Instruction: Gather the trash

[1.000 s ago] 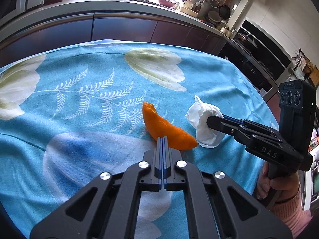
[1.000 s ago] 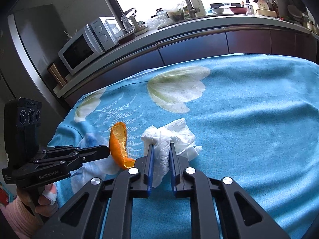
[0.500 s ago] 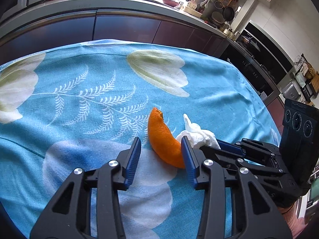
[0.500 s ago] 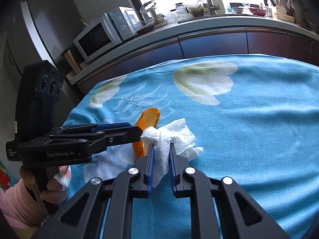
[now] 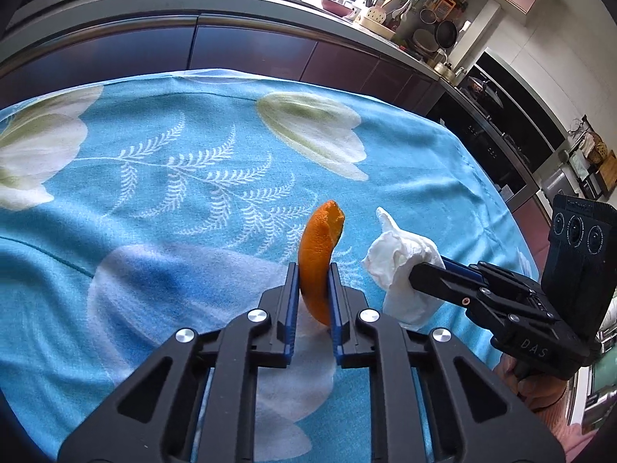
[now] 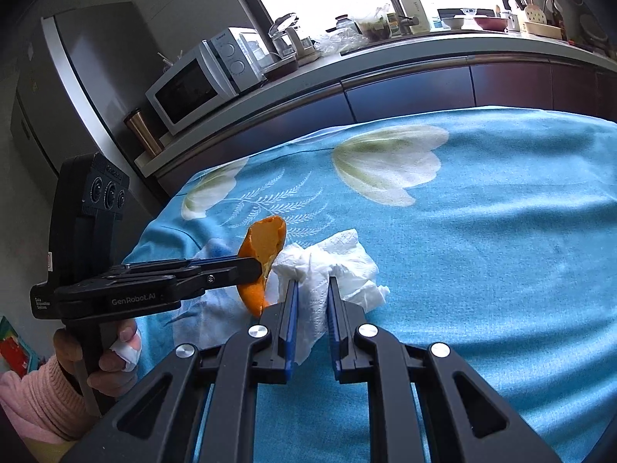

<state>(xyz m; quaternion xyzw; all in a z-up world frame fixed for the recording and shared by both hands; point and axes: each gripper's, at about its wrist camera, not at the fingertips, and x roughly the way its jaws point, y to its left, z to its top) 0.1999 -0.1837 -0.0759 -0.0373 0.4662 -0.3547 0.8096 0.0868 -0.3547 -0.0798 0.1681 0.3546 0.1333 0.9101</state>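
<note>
Left claw closing on the orange peel, blue pads pressed to both sides, peel standing upright above the blue flowered cloth on the counter. Right claw clamped on the crumpled white tissue, just beside the peel. Both pieces low over the cloth's near edge, side by side.

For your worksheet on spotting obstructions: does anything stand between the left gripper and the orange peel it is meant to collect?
Nothing visible does. The orange peel already sits between the jaws of the left gripper, which are closing on it. The crumpled tissue lies beside it, held by the right gripper, clear of the peel. No bin is in view.
</note>
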